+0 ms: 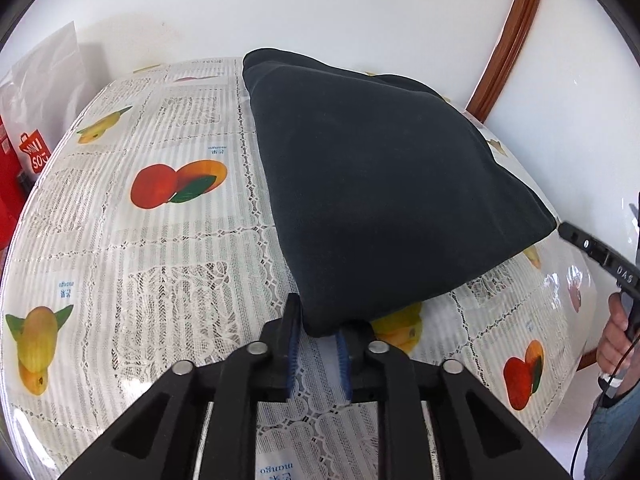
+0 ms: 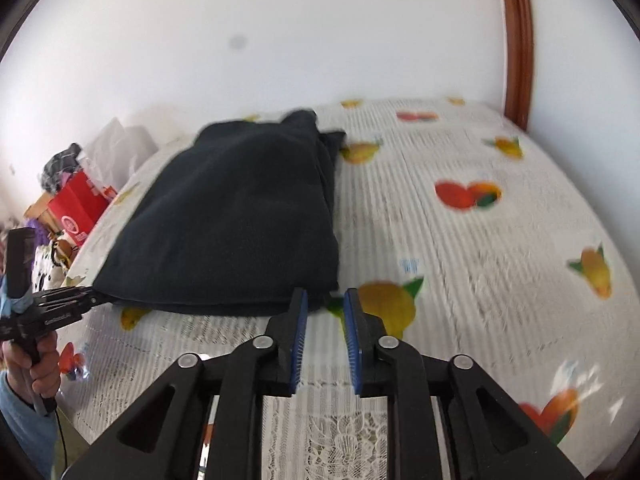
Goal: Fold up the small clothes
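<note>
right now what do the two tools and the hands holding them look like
Both are black plastic tools with angular linkage arms, silver pivot bolts and blue ribbed pads. The left tool and right tool match. The right one's body carries white lettering and a black cable trails from it. A bare hand in a light blue sleeve grips the left one.

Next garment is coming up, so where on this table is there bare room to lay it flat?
Bare tablecloth stretches from the dark folded garment to the wooden frame. A second bare strip lies between the garment and the red bag. It is crowded at the near corners, where the left gripper and right gripper sit.
</note>
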### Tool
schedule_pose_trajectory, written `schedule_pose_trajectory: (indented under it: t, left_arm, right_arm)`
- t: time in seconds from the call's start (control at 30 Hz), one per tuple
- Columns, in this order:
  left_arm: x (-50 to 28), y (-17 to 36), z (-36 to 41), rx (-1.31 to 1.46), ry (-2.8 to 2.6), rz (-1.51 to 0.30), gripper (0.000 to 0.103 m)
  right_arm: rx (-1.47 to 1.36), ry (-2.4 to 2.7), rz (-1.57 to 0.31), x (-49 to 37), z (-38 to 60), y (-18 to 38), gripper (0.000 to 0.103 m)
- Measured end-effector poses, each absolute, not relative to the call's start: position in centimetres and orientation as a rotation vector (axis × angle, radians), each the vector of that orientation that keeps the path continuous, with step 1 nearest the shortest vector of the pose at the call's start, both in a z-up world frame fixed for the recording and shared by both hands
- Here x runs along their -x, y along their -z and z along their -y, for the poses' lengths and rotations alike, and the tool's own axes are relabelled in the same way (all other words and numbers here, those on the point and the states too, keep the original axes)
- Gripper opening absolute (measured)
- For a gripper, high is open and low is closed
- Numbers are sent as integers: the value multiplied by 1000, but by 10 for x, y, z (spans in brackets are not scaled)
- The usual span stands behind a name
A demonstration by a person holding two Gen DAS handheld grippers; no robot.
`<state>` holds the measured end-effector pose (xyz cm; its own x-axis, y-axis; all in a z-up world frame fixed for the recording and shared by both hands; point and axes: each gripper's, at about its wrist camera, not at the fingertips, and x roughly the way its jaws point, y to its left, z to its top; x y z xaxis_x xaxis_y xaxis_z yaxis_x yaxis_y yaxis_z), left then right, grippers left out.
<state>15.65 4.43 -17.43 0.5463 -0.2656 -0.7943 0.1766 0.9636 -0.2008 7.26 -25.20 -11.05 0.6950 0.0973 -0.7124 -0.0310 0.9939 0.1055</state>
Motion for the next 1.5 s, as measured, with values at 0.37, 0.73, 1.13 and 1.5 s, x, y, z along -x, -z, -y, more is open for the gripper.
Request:
schedule_pose_trajectory:
  t: [0.37,0.73,1.13,1.5]
  left_arm:
    - [-134,142,-54,65,248,-890,49]
    - [-178,160,-37,17,207,-941,51]
    - [-241,133,-56,26,183,-897,52]
    - [-299,137,-54,52,230,-905,61]
  right_arm:
    - [-172,-35,-812,-109,252,135,8]
    - [-99,-29,-821,-90,256,118,4]
    - [-57,-2,-840,-206,243,87,33]
    - [-116,-4,-953,-335,234,112,37]
